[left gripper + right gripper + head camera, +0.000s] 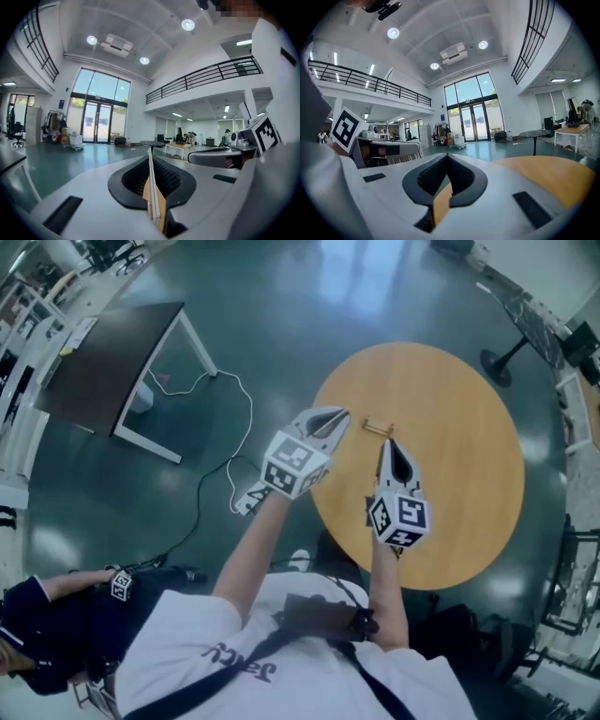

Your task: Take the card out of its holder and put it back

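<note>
A round wooden table stands below me. A small wooden card holder lies on it near the far left edge. My left gripper hovers over the table's left rim, just left of the holder. In the left gripper view that left gripper is shut on a thin white card, seen edge-on and upright between the pads. My right gripper points at the holder from just in front of it. Seen in its own view, the right gripper has its jaws shut with nothing between them.
A dark rectangular table stands on the floor at the upper left, with a white cable trailing from it. Another person crouches at the lower left. A black pedestal base and desks line the right side.
</note>
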The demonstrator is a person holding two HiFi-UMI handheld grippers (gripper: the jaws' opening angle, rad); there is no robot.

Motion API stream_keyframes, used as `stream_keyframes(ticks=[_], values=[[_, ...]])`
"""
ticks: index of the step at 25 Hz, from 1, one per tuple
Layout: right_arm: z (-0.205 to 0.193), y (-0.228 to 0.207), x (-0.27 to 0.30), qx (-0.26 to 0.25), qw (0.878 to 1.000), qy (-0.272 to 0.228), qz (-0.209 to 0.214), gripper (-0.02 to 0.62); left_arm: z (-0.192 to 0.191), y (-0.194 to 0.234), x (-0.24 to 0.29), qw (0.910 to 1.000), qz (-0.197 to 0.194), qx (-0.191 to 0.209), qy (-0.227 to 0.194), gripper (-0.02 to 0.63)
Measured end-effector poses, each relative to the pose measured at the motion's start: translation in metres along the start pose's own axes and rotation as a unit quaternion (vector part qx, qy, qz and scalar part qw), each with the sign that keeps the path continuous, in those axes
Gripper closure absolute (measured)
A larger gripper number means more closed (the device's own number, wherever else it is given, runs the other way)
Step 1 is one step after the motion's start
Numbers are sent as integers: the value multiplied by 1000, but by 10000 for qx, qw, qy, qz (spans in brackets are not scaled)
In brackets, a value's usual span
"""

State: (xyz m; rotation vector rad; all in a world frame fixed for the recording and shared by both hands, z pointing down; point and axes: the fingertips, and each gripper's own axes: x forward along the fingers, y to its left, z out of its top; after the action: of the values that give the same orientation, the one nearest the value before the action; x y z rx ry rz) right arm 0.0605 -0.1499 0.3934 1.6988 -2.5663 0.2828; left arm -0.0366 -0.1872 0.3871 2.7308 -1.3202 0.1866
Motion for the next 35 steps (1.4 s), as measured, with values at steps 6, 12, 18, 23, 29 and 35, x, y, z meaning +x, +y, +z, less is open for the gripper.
stream_keyframes(ticks=[6,12,18,23,29,35], values=[[19,15,-12,-381,9990,-173,-155,580,11,-11,-34,9981,473,-129,-367,580],[24,29,-26,-588,9977,-289,-148,580,8,-34,-50,9964,653,-117,-535,580],[29,37,-33,-627,9972,-371,-143,580,12,-43,-64,9952,696,-72,-679,580],[34,43,-35,-667,9967,-458,-80,580,18,-40,-72,9941,766,-9,-773,580],[33,52,-33,-680,9967,-453,0,580,19,-34,-79,9927,815,-9,-891,580],[33,55,-29,-689,9967,-430,35,580,14,-27,-80,9929,844,-32,-840,580]])
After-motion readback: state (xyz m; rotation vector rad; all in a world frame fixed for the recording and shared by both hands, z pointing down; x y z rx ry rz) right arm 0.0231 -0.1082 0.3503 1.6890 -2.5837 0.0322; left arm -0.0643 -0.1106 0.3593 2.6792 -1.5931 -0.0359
